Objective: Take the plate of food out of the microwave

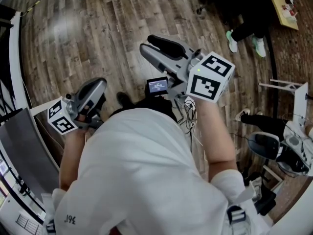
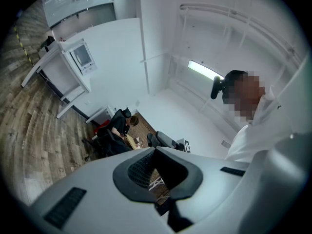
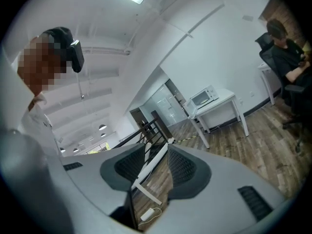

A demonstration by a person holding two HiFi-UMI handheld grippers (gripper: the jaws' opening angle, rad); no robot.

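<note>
Holding nothing, left gripper point(image 2: 156, 151): smooth grey jaws closed, ribbed black pads meeting.
right gripper point(image 3: 157, 147): jaws apart, empty; plank floor point(image 3: 253, 145) shows through.
microwave point(image 3: 204, 97): white box, far ahead of right gripper, on white table point(image 3: 226, 99); plate too small to tell.

Right gripper view: microwave point(image 3: 206, 97) sits on the worktop point(image 3: 227, 97). Seated person point(image 3: 285, 52) is well apart to the microwave's right. Railing point(image 3: 150, 126) stands left of it.
</note>
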